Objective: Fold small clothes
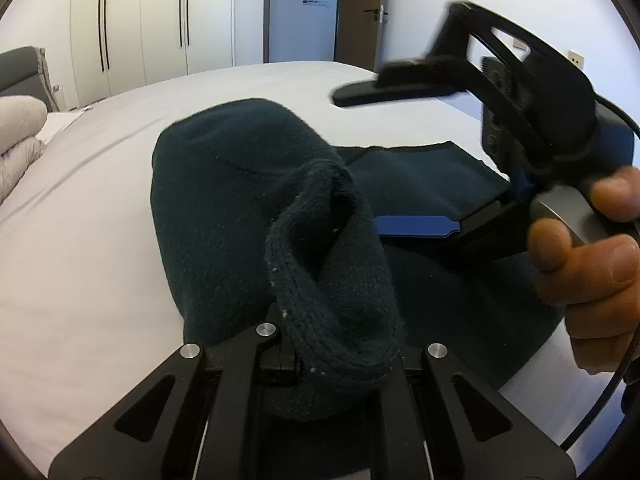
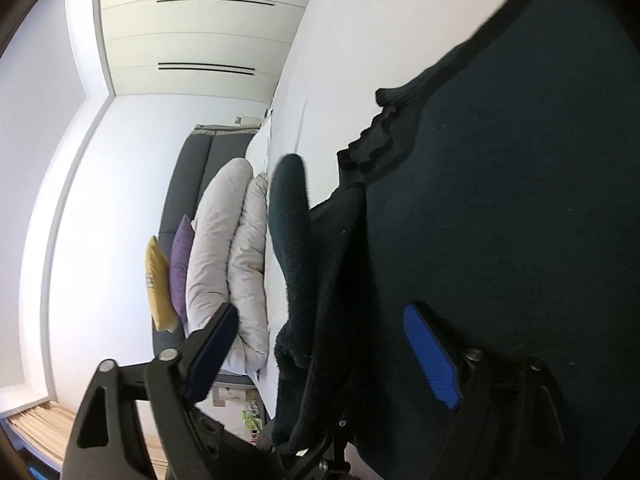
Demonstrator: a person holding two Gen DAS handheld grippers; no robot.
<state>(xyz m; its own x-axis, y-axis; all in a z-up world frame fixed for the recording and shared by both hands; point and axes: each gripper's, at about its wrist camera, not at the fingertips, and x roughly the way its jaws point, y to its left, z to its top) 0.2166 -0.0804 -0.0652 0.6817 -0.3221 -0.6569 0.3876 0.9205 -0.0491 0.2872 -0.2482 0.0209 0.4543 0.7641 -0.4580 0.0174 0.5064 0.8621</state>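
Observation:
A dark green knitted garment lies on the white bed, with one part flat toward the right. My left gripper is shut on its ribbed edge and holds that fold up off the sheet. My right gripper is held by a hand and stands wide open. Its blue-padded lower finger lies along the flat cloth while the upper finger is in the air. In the right wrist view the raised fold stands between the blue pads, untouched by them.
A folded pale duvet with a purple pillow and a yellow pillow sits at the grey headboard. White wardrobes and a dark door stand beyond the bed. Bare sheet stretches left of the garment.

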